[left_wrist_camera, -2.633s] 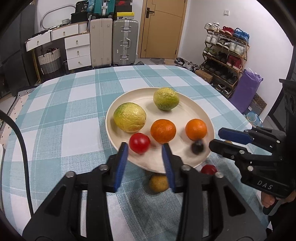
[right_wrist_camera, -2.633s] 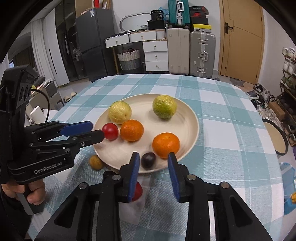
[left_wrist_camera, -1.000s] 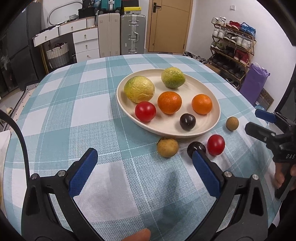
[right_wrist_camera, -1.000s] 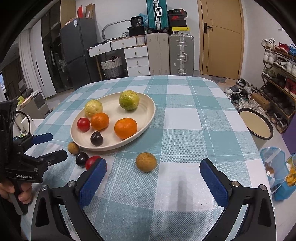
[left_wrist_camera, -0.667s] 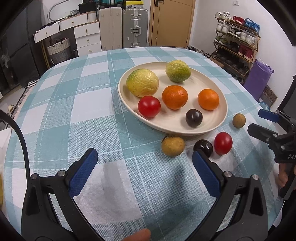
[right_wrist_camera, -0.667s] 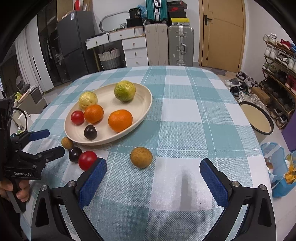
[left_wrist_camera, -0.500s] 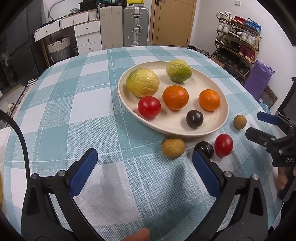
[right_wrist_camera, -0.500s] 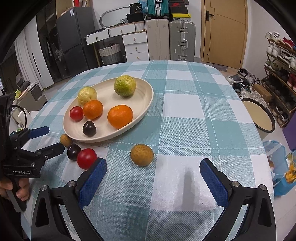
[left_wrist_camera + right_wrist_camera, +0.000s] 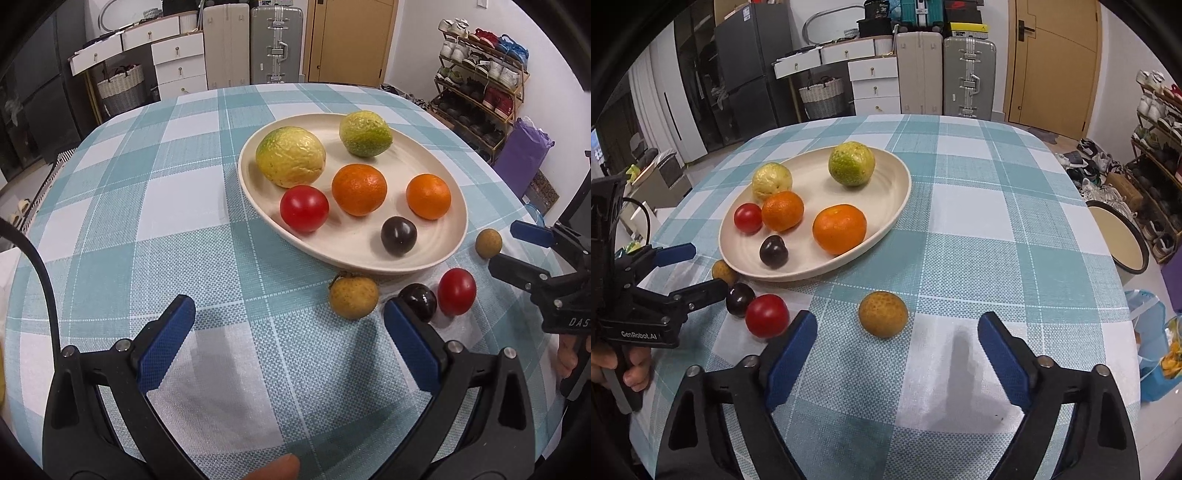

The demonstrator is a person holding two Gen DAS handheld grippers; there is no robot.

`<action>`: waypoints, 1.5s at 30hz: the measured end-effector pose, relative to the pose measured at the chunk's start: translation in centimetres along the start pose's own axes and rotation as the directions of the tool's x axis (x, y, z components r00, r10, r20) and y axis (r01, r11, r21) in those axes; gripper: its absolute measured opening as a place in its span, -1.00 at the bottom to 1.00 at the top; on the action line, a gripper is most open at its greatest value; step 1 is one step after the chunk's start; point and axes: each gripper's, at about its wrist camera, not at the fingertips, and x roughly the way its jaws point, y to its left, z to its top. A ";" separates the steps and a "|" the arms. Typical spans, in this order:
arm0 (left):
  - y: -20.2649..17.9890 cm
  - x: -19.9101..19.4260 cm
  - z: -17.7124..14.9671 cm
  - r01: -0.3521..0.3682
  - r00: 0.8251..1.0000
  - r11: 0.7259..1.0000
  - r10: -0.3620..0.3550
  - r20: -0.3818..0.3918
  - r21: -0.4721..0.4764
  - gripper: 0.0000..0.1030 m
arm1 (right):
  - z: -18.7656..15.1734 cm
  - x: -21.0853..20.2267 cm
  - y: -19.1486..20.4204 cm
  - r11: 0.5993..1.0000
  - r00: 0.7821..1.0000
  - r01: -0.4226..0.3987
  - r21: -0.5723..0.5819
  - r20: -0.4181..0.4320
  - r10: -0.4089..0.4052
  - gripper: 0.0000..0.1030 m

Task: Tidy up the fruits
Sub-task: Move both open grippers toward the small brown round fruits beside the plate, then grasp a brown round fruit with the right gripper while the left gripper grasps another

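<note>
Fruits are partly gathered on the cream oval plate (image 9: 886, 221); a brown round longan (image 9: 882, 314) lies just beside it, ahead of the empty, closing right gripper (image 9: 897, 350). Centring before closure is advised. The left gripper (image 9: 284, 339) is released.

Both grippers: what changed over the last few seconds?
Both backed away from the plate after leaving the red tomato and dark plum on it. Left gripper opened wide; right gripper opened and is now closing, nothing between its jaws. Four loose fruits still lie on the tablecloth.
</note>
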 end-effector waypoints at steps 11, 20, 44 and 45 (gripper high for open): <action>0.1 0.5 -0.2 -0.008 1.000 1.000 0.008 -0.021 -0.004 0.97 | 0.1 0.6 0.2 0.998 0.998 -0.063 0.003 -0.014 0.063 0.56; -0.1 0.5 -0.2 -0.011 1.000 1.000 0.012 -0.025 0.005 0.97 | 0.1 0.9 0.8 0.998 0.997 -0.068 -0.011 -0.030 0.068 0.17; 0.0 0.4 -0.3 0.002 1.000 1.000 -0.002 -0.019 0.000 0.97 | -0.2 0.2 1.2 0.999 0.999 -0.046 -0.024 -0.005 0.046 -0.44; 0.1 0.3 -0.3 0.004 1.000 1.000 -0.004 -0.017 -0.003 0.97 | -0.2 0.0 1.2 0.998 0.999 -0.053 -0.023 0.000 0.053 -0.44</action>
